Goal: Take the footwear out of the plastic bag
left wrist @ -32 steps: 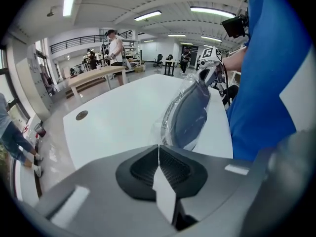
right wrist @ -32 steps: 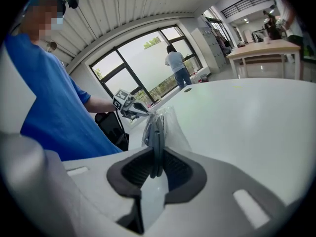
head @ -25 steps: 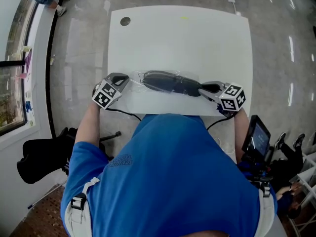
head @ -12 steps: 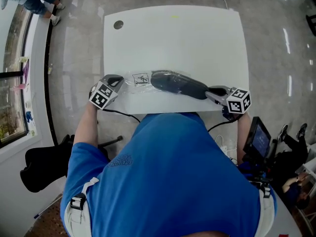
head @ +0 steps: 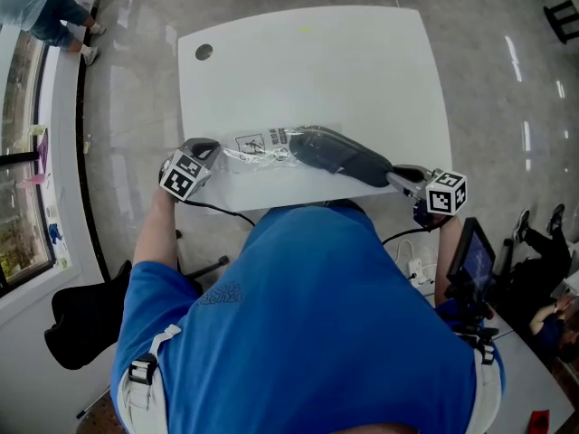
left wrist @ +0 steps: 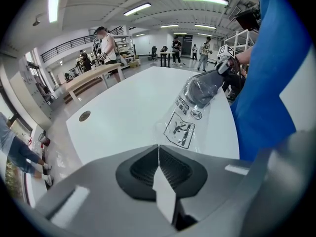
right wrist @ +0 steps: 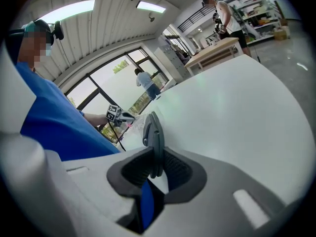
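A dark grey piece of footwear (head: pixel 342 155) lies slanted near the front edge of the white table (head: pixel 317 70), its left part still inside a clear plastic bag (head: pixel 258 145) with printed labels. My left gripper (head: pixel 213 149) is shut on the bag's empty left end; in the left gripper view the film (left wrist: pixel 180 130) runs from the closed jaws (left wrist: pixel 158 147) to the footwear (left wrist: pixel 200 89). My right gripper (head: pixel 399 175) is shut on the footwear's right end, which stands edge-on between the pads (right wrist: pixel 154 132) in the right gripper view.
The table has a round cable hole (head: pixel 204 51) at its far left corner. A person in blue fills the near side. A screen on a stand (head: pixel 472 260) is at the right. A person (head: pixel 45 7) stands by the window at the far left.
The right gripper has moved right and toward the table's near edge, drawing the footwear further out of the bag. The left gripper has shifted slightly left, and the bag is stretched longer.
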